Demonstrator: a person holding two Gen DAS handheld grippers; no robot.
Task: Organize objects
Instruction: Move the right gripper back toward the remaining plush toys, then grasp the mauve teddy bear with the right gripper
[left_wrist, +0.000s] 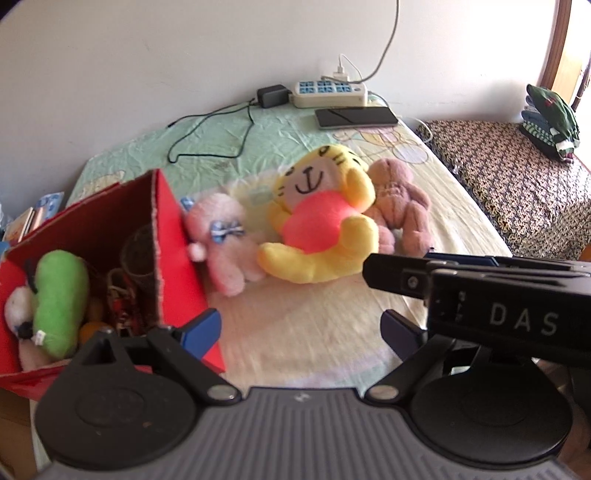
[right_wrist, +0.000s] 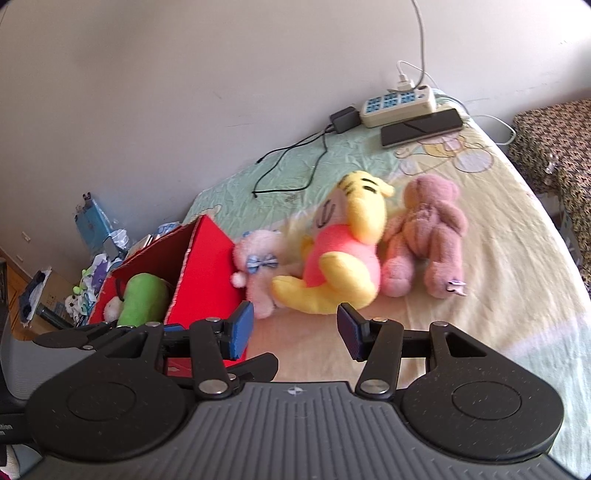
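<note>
Toys (left_wrist: 317, 218) right of box (left_wrist: 173, 240)

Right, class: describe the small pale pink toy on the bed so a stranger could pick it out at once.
Start at the red box at the left of the bed. Three soft toys lie in a row beside it; the pink toy is the one touching the box wall. It is the smallest and palest, and only it wears a blue checked bow, unlike the yellow tiger and the mauve bear.

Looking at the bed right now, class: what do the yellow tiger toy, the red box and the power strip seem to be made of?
Yellow tiger toy: soft plush fabric, fuzzy matte pile, stitched face.
Red box: probably cardboard with red paper facing; a torn edge shows pale fibre.
Power strip: likely hard plastic, smooth cream shell with blue sockets.
</note>
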